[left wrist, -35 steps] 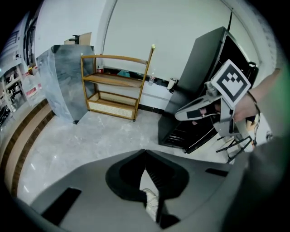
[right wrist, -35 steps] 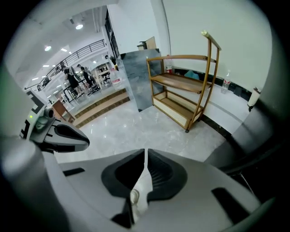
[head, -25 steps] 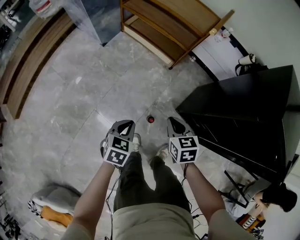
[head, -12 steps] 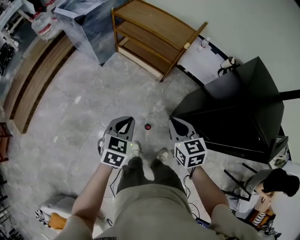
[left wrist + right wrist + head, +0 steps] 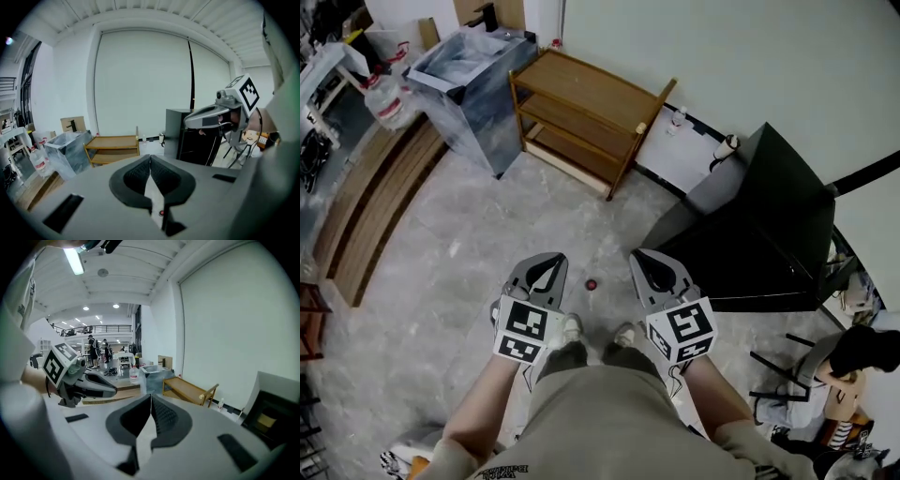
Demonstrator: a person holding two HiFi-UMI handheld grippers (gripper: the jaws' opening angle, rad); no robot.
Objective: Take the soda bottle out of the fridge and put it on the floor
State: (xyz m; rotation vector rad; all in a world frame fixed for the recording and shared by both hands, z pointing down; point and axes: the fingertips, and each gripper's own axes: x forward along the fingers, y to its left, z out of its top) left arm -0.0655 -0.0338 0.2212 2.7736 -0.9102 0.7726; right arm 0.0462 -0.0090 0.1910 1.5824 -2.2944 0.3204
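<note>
A small round red thing (image 5: 592, 284), perhaps the soda bottle's cap seen from above, stands on the grey floor between my two grippers; its body cannot be made out. It also shows as a red dot (image 5: 161, 213) low in the left gripper view. The black fridge (image 5: 759, 234) stands to the right, its door side facing me. My left gripper (image 5: 549, 260) and right gripper (image 5: 645, 257) are held side by side high above the floor, both shut with nothing between the pads. The jaws meet at their tips in the left gripper view (image 5: 150, 157) and the right gripper view (image 5: 151, 397).
A wooden shelf (image 5: 581, 117) stands against the far wall, with a grey marbled box (image 5: 469, 84) and a large water bottle (image 5: 384, 98) to its left. Wooden planks (image 5: 366, 216) run along the left. A person (image 5: 858, 361) sits at the lower right behind the fridge.
Both grippers have risen together, still shut and empty. The head view has lifted, so the floor and the red thing look farther off and more of the far wall shows.
</note>
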